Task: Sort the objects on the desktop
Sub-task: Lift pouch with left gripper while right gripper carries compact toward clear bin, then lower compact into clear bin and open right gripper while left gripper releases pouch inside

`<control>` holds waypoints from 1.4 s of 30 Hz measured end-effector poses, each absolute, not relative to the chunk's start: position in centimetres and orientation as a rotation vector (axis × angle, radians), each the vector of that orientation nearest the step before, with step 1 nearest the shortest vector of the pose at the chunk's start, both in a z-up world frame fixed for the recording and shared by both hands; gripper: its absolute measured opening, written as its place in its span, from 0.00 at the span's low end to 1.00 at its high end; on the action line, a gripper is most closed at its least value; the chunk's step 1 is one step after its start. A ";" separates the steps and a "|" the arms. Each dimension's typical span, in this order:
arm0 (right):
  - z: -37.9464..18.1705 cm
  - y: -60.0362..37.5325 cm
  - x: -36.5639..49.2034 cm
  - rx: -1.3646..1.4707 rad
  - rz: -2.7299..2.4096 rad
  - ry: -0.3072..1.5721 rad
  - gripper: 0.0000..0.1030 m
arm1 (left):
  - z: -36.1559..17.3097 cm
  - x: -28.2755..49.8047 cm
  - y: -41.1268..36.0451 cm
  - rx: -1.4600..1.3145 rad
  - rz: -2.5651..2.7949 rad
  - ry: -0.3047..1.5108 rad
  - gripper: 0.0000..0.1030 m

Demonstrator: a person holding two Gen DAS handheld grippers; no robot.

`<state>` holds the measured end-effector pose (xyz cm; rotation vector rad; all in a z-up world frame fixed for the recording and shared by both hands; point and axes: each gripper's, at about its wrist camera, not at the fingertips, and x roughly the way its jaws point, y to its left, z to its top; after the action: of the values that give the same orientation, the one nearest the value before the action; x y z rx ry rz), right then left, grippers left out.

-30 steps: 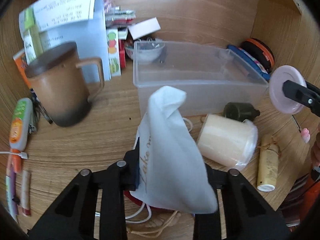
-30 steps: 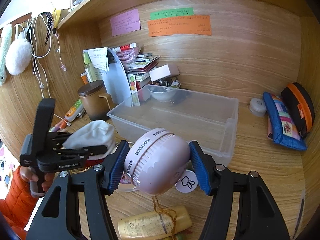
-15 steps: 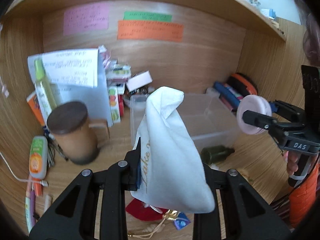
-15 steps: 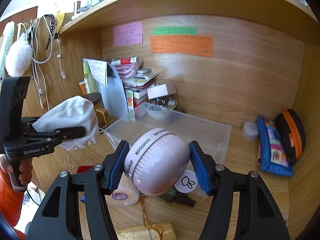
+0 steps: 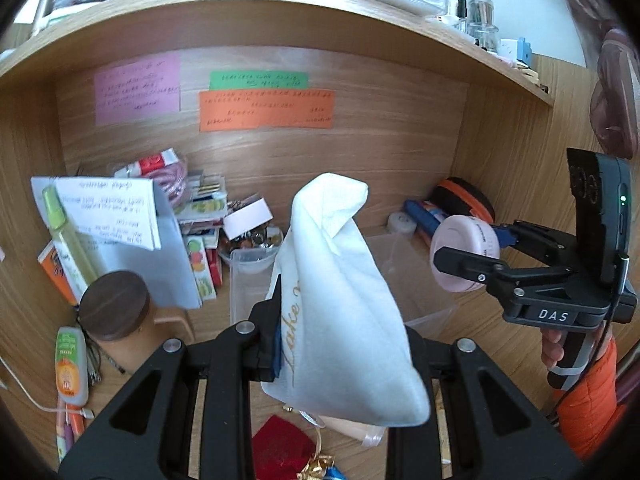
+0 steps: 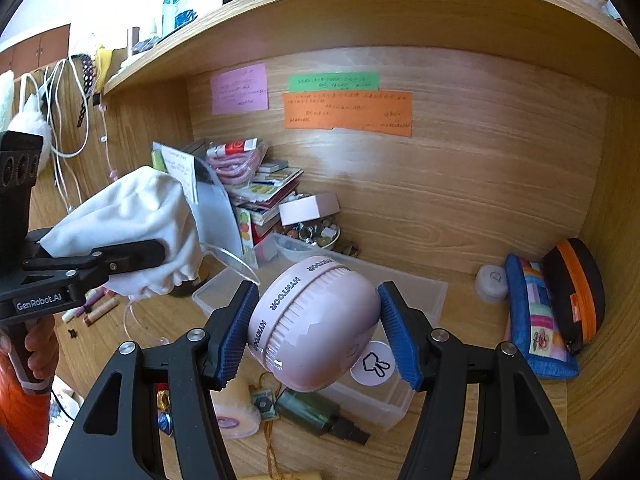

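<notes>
The left gripper point(image 5: 344, 344) pinches a soft white drawstring cloth pouch point(image 5: 344, 300) with gold lettering, held in the air above the wood-grain desk point(image 6: 500, 420). The right gripper point(image 6: 318, 330) clamps a smooth, round pink plastic timer point(image 6: 316, 324) with ridged rim between blue ribbed pads point(image 6: 236, 332), above the clear rectangular plastic bin point(image 6: 424, 296)

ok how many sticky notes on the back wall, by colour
pink note: 1
green note: 1
orange note: 1
total: 3
</notes>
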<state>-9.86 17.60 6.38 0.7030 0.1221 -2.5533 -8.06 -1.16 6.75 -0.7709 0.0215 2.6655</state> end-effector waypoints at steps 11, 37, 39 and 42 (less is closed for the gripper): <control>6.1 18.0 -13.2 0.734 -2.560 0.120 0.56 | 6.2 -12.1 -0.1 -0.816 2.645 0.038 0.25; 2.1 17.2 -21.6 0.927 -2.531 0.162 0.56 | 0.0 -21.7 0.4 -1.038 2.584 0.090 0.25; 1.6 16.7 -21.9 0.943 -2.515 0.171 0.56 | -0.4 -22.0 0.5 -1.051 2.578 0.097 0.25; 0.9 16.1 -22.2 0.958 -2.497 0.184 0.56 | -0.8 -22.1 0.6 -1.051 2.583 0.114 0.25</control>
<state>-22.23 16.10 0.86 0.9582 0.1840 -2.4974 -22.14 0.57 -0.83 -1.0509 0.1137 2.5828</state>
